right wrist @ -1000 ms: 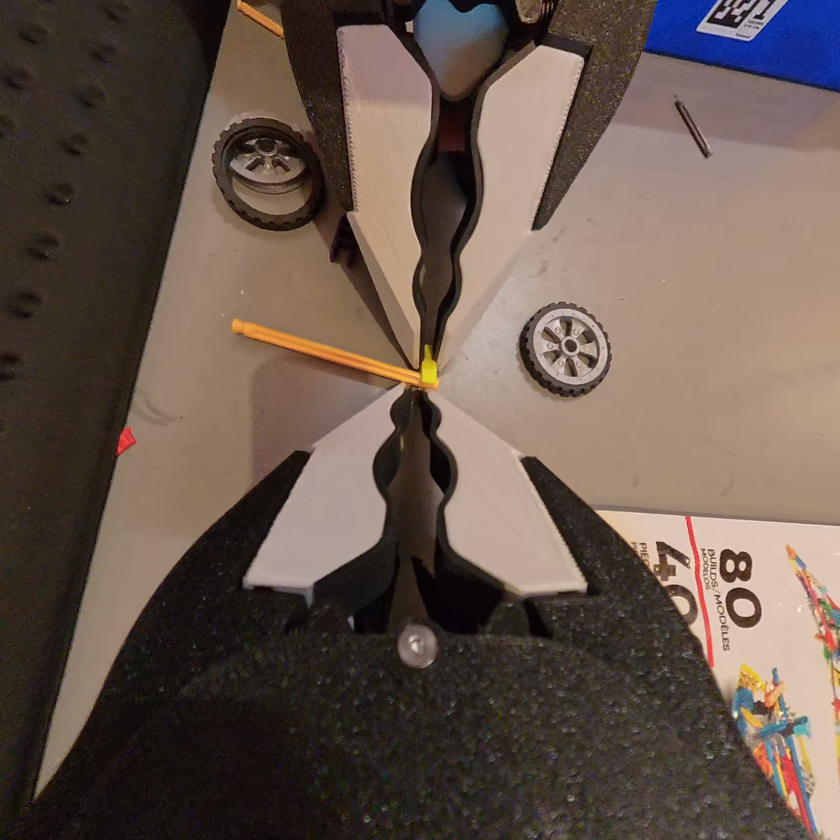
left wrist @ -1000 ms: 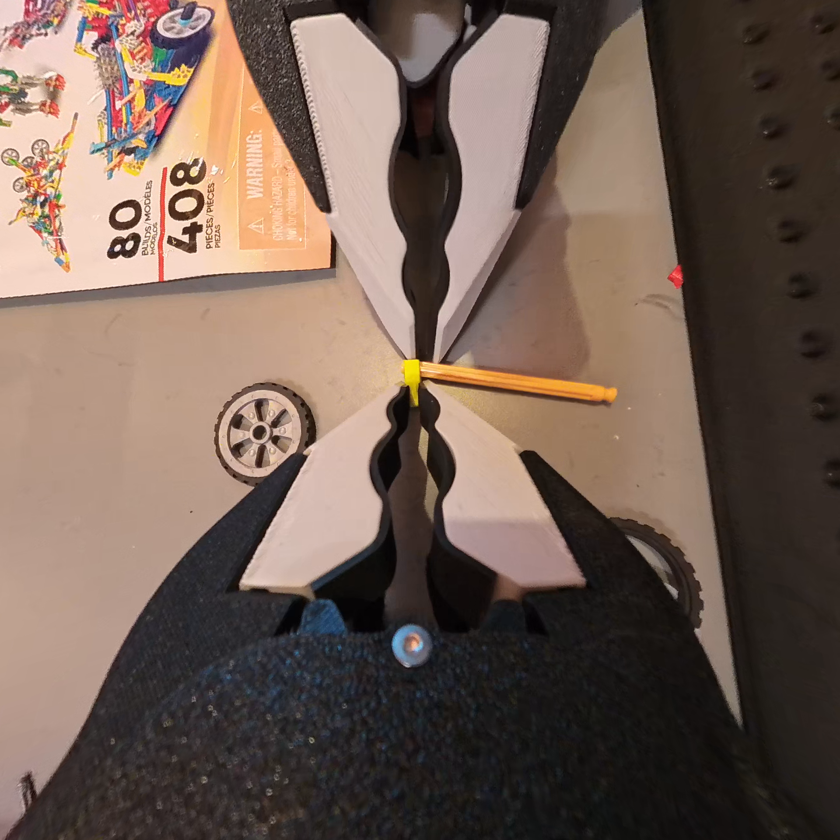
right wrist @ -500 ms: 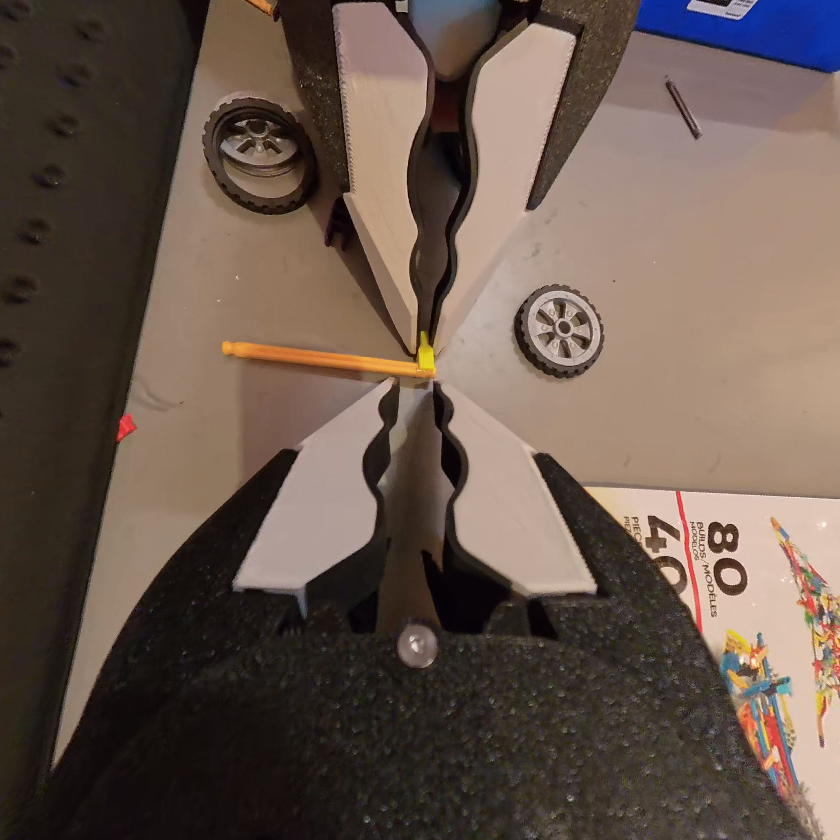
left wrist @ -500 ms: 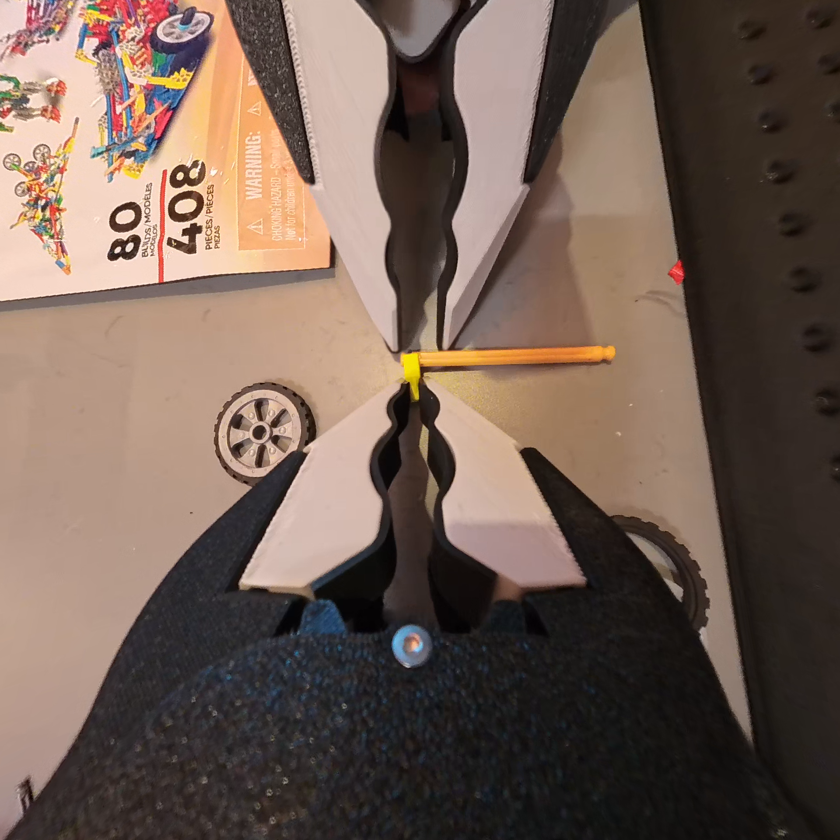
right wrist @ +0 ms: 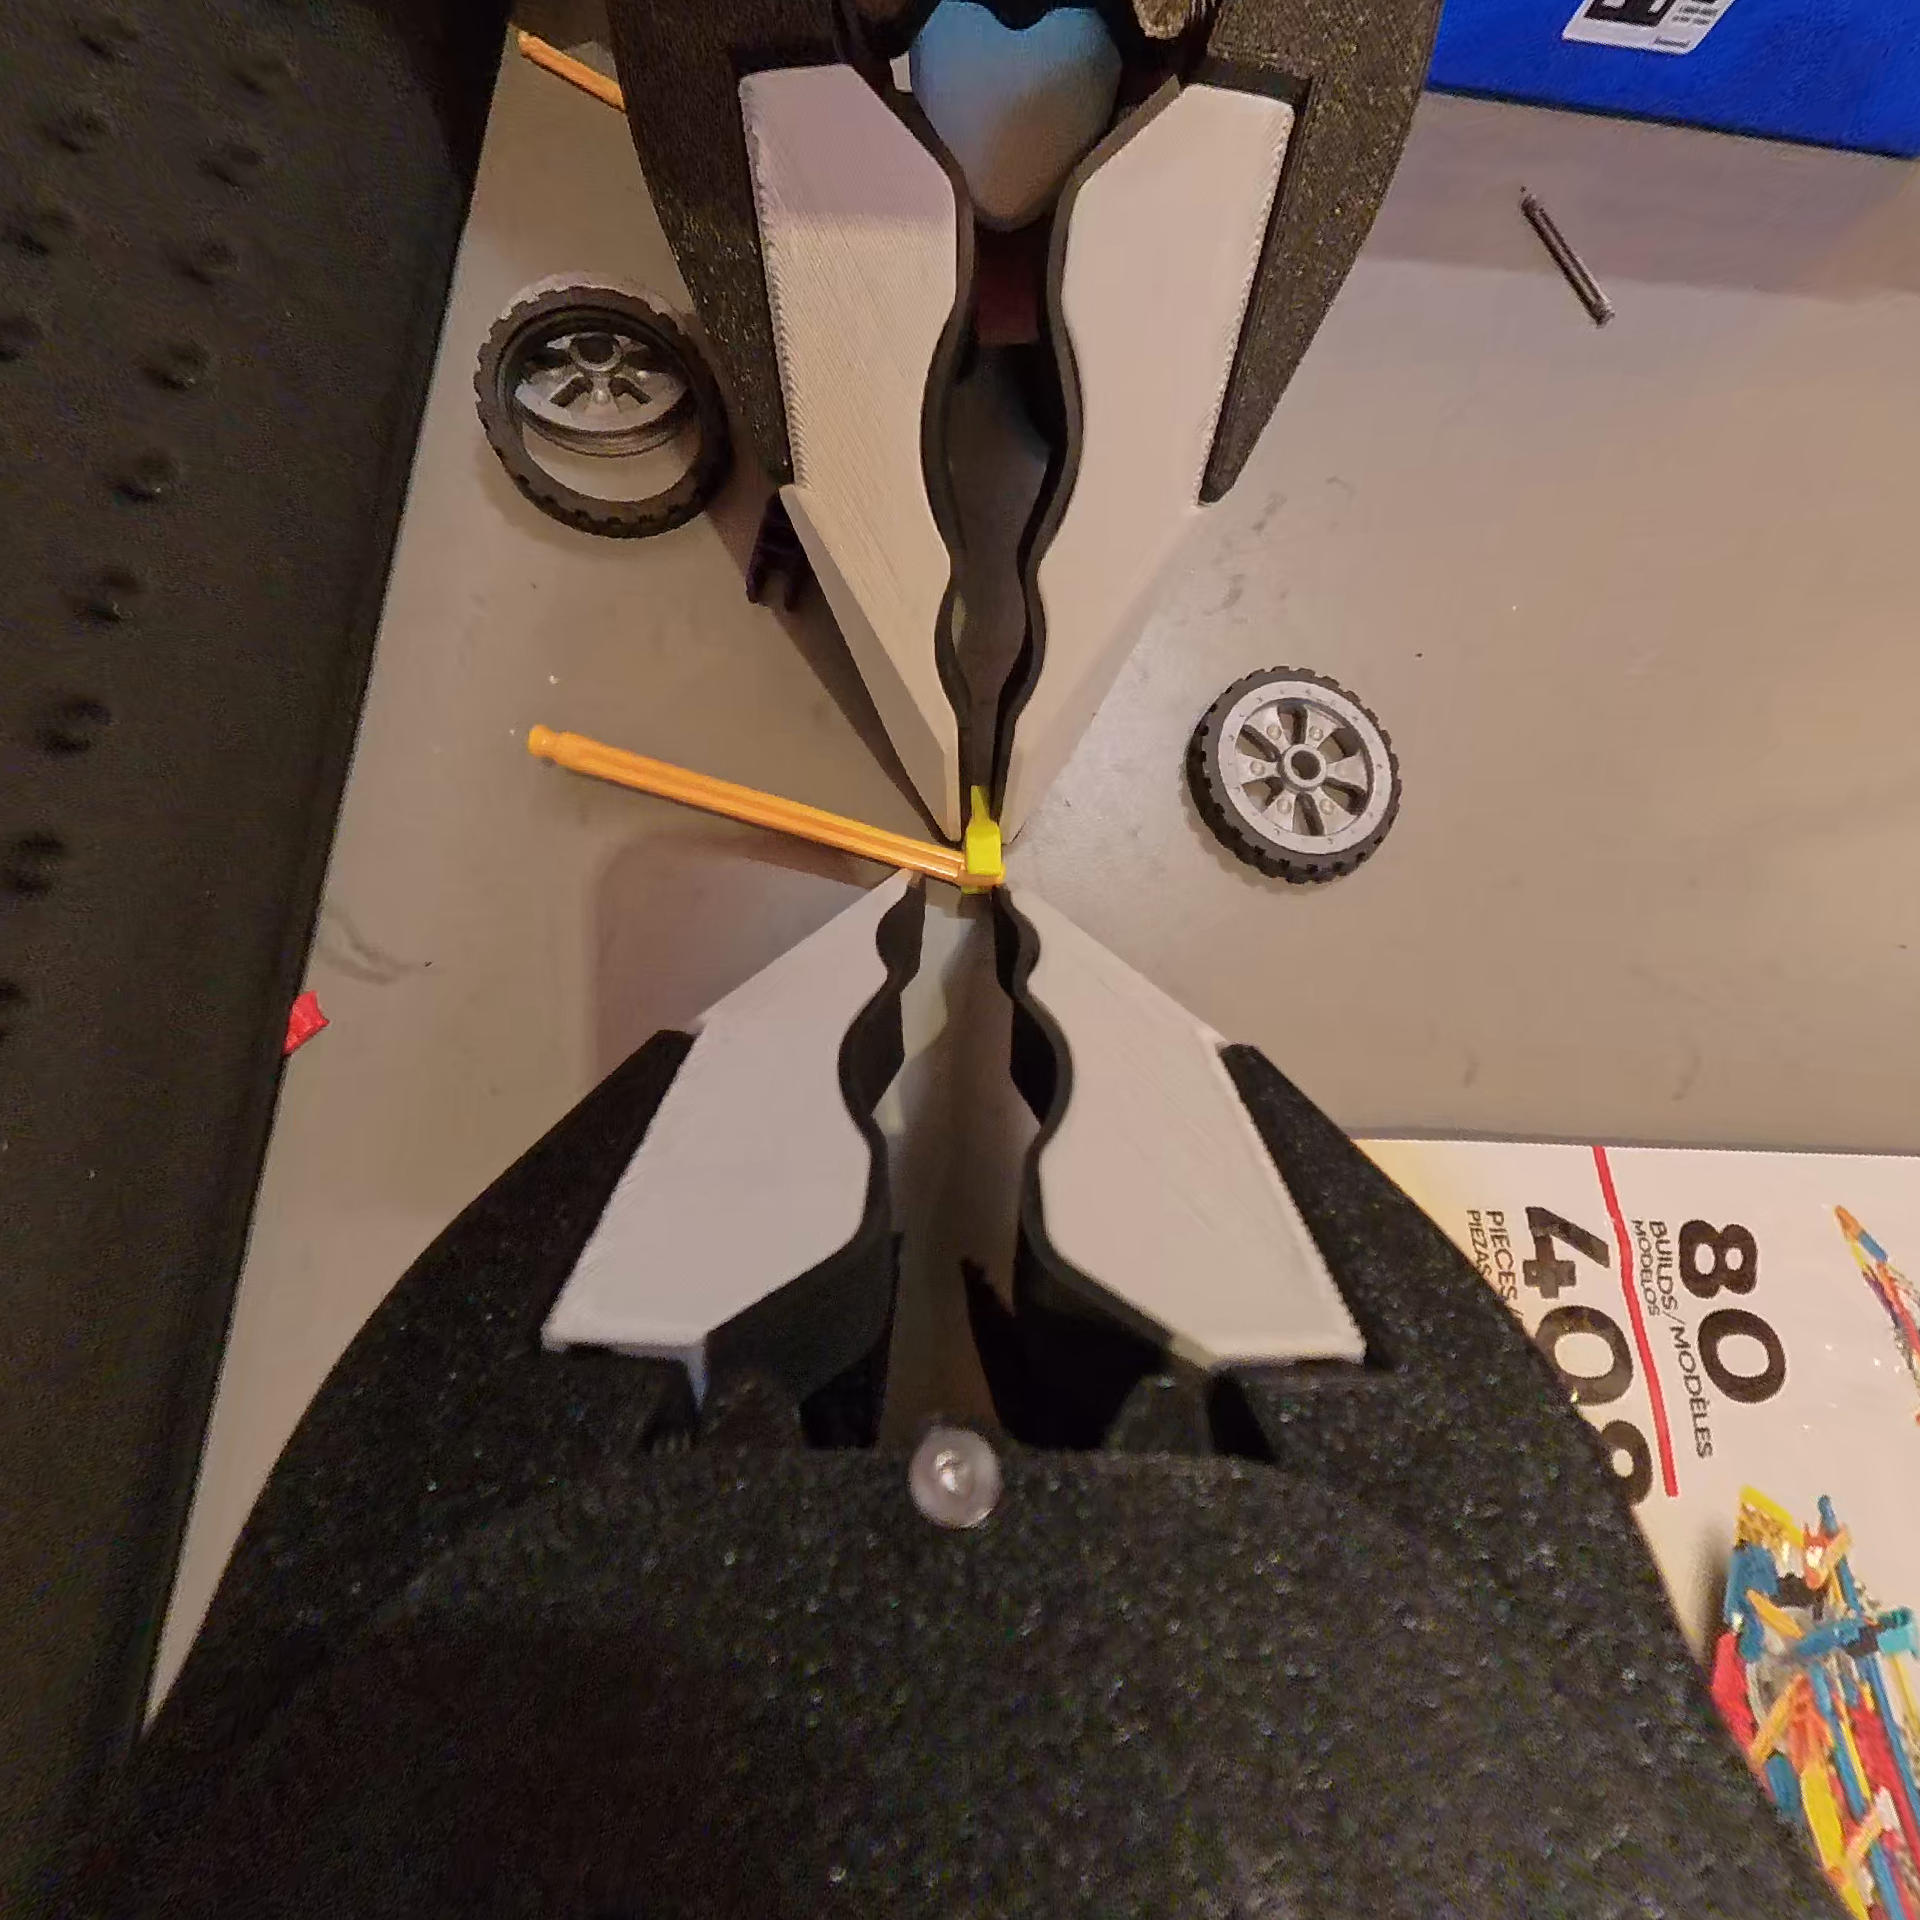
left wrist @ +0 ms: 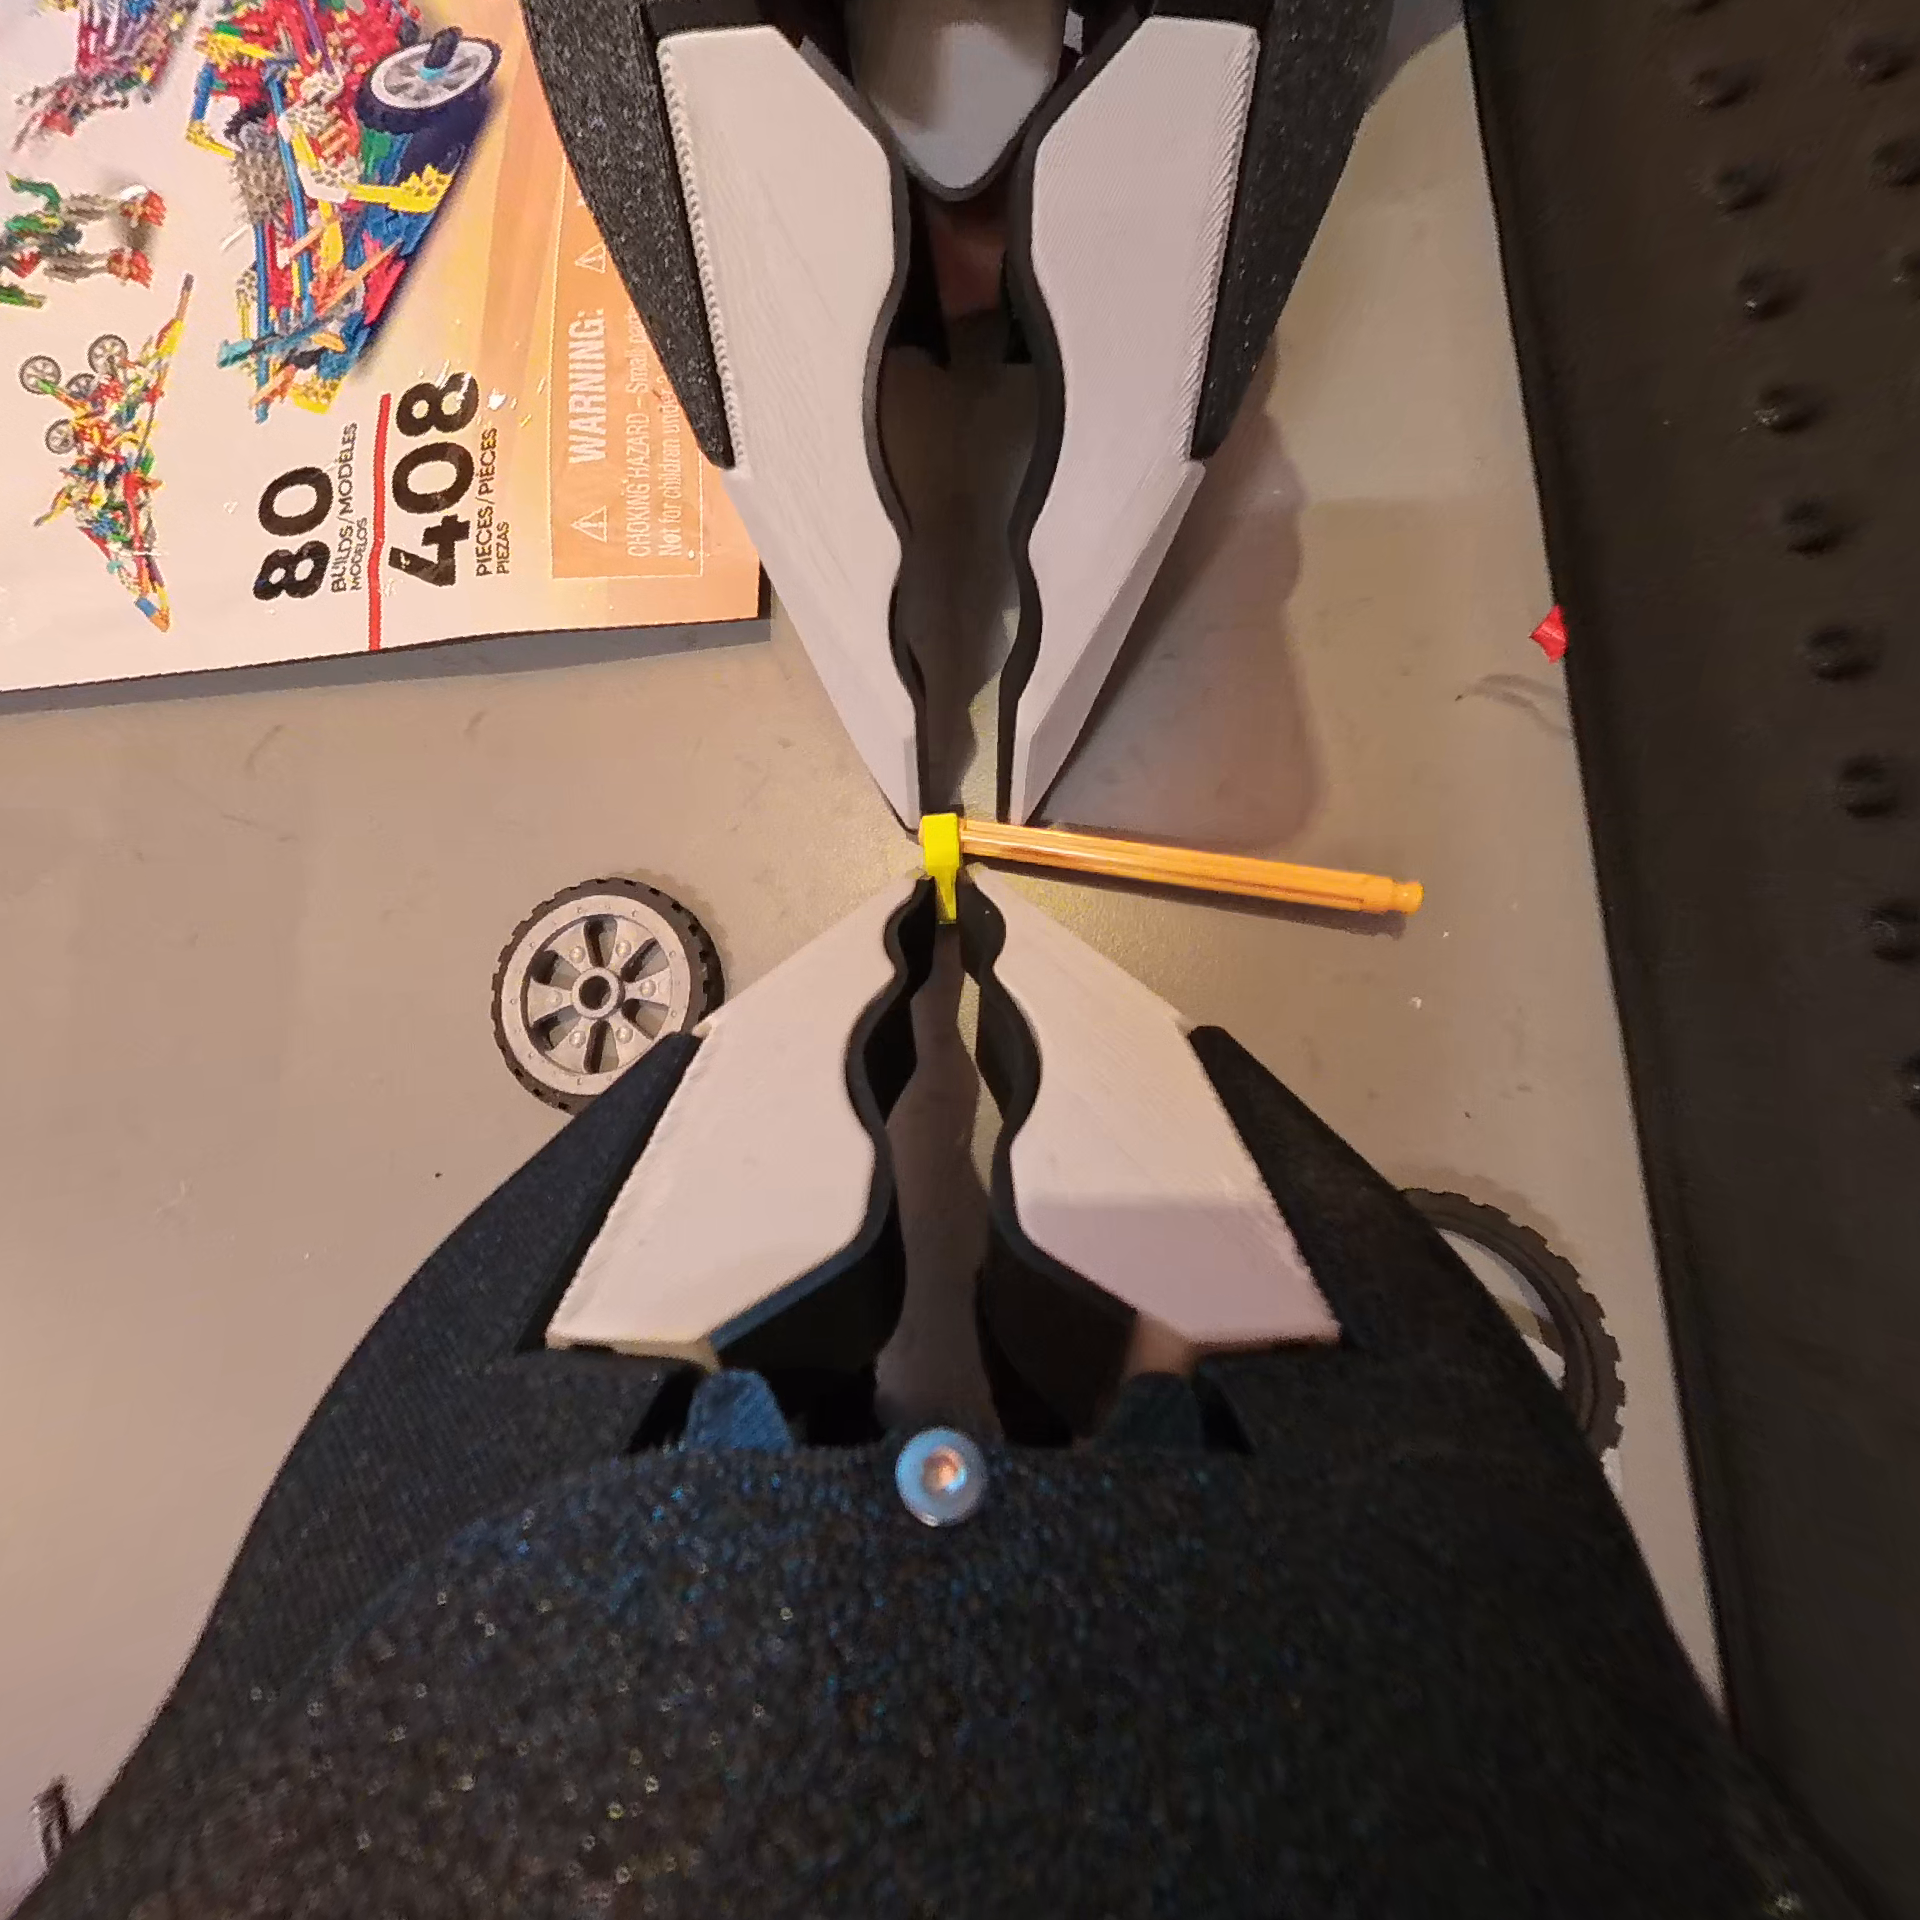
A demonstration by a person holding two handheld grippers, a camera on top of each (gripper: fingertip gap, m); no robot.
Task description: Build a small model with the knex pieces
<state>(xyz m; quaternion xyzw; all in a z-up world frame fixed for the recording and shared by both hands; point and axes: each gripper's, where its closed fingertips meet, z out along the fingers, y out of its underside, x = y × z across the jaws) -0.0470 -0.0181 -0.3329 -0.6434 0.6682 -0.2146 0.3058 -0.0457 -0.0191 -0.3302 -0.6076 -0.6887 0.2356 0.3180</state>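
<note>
A small yellow connector (left wrist: 940,844) with an orange rod (left wrist: 1184,868) plugged into its side is held above the grey table. My left gripper (left wrist: 945,896) is shut on the connector's lower tab. My right gripper (right wrist: 956,888) faces it tip to tip, with its jaws a narrow gap apart at the connector (right wrist: 982,847) and the near end of the rod (right wrist: 748,805). In the left wrist view the right gripper (left wrist: 966,818) comes in from the top. In the right wrist view the left gripper (right wrist: 977,821) does.
A grey toy wheel (left wrist: 594,994) lies left of my left gripper and a second wheel (left wrist: 1538,1320) at its right. A printed toy box (left wrist: 312,364) is at the far left. A black dimpled mat (left wrist: 1745,727) borders the table. A blue box (right wrist: 1714,62) and a dark pin (right wrist: 1564,255) lie beyond. Less than 4 cm separates the two grippers' tips. The grey toy wheel (left wrist: 594,994) is about equally far from each gripper, around 7 cm. My right wrist view (right wrist: 1303,761) looks at it from another angle.
The right gripper let go of the rod end, pulled back with its jaws apart, then came up to the connector again. The rod swung level, then tilted down again. The left gripper kept its hold.
</note>
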